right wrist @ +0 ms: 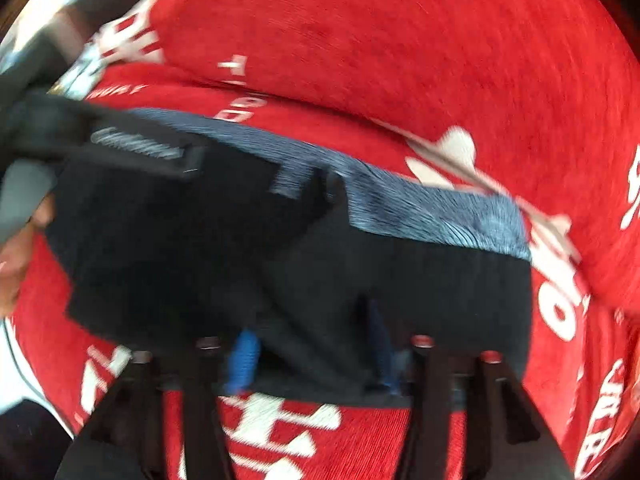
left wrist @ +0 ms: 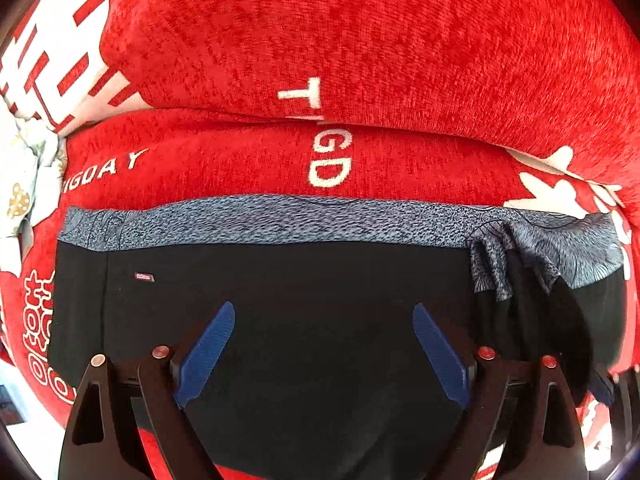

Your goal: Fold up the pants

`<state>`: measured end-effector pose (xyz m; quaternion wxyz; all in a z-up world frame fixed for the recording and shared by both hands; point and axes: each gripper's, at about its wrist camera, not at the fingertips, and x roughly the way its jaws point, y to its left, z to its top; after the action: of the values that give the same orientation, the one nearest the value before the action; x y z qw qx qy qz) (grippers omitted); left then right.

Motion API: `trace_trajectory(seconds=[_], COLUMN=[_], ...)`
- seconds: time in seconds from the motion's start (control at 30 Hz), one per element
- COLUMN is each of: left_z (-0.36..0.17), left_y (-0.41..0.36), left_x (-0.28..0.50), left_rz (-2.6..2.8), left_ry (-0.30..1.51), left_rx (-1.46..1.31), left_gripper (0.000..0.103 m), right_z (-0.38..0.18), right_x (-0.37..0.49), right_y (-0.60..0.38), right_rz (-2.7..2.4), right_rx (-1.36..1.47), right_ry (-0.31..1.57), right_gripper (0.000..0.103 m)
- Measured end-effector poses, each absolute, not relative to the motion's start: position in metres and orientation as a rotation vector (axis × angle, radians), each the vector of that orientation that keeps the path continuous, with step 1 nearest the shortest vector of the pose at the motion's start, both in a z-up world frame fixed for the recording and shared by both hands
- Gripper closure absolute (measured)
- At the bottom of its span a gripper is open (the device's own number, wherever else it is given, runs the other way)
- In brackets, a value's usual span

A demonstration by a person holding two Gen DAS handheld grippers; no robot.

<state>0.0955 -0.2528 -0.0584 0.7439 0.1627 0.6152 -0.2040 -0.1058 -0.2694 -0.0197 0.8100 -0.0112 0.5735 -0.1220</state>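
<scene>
Black pants with a grey patterned waistband lie folded on a red sofa seat. My left gripper hovers over the black cloth, its blue pads wide apart and empty; it is open. The waistband bunches up at the right end. The right wrist view is blurred: my right gripper stands at the near edge of the pants, with its blue pads apart and black cloth lying between them, not pinched. The left tool's dark body hangs over the far left part of the pants.
The red sofa cover with white lettering forms a seat and a backrest cushion behind the pants. A pale printed cloth lies at the left end. A person's hand shows at the left edge. White floor lies below the seat front.
</scene>
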Motion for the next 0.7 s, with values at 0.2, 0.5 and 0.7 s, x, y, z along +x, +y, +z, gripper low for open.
trace_trajectory(seconds=[0.2, 0.5, 0.7], left_z=[-0.04, -0.051, -0.07], left_y=[-0.248, -0.286, -0.299], left_x=[0.1, 0.045, 0.039], left_rz=[-0.634, -1.015, -1.005], left_ry=[1.409, 1.66, 1.743], left_rx=[0.277, 0.151, 0.054], left_gripper=[0.01, 0.01, 0.019], right_z=[0.025, -0.022, -0.065], right_x=[-0.126, -0.198, -0.219], right_y=[-0.257, -0.391, -0.413], right_rz=[-0.156, -0.292, -0.324], right_rx=[0.104, 1.214, 1.529], right_ry=[1.179, 0.953, 0.795], right_gripper=[0.04, 0.04, 0.051])
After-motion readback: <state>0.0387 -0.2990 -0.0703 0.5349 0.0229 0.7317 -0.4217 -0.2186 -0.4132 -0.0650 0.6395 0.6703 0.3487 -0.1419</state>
